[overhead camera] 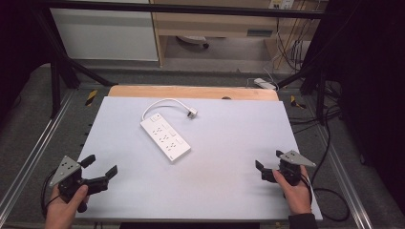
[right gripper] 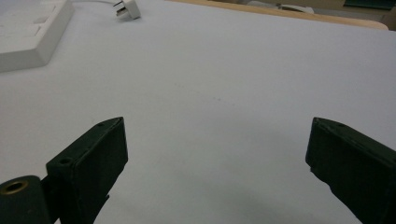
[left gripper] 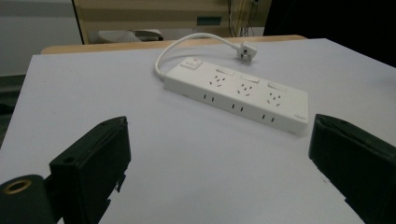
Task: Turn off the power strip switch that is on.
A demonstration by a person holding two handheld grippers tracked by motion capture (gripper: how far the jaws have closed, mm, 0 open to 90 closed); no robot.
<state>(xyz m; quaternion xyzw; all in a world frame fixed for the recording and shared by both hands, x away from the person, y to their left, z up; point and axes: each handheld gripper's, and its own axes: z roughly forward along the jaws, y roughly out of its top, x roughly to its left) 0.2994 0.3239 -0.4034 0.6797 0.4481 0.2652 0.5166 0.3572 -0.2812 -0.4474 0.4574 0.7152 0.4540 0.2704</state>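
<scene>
Hand-held gripper (overhead camera: 100, 166) wide open, empty.

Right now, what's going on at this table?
A person holds a gripper in each hand at the near edge of the white table. The left gripper and the right gripper are both open and hold nothing. A white power strip lies flat near the middle, untouched, its cord looping back to the plug, which is not plugged in.
</scene>
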